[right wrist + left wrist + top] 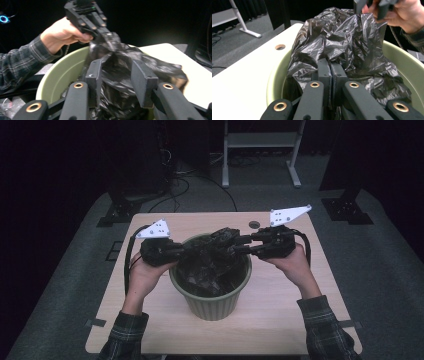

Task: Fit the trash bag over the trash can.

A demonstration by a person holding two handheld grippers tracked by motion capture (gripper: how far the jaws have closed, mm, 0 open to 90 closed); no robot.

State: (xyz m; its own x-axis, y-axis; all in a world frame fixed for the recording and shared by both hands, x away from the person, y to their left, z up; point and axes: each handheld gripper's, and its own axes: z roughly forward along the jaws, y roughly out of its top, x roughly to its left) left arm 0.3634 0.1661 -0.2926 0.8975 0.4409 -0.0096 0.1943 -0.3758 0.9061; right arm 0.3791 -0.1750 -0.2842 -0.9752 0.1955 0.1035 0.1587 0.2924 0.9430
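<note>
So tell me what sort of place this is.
Probably a recording lab or studio: a small pale wooden table stands on grey carpet, black curtains surround it, loose cables trail across the floor, and a white metal stand sits behind.

Light: dim, room mostly dark, brightest over the table [280, 320].
Floor: grey carpet [65, 295], cables [175, 190] trailing across.
Table: pale wood top, rounded corners, small round hole [254, 224] near far edge.
Beyond: white metal frame [260, 150], black stand feet [347, 207], dark curtains.
</note>
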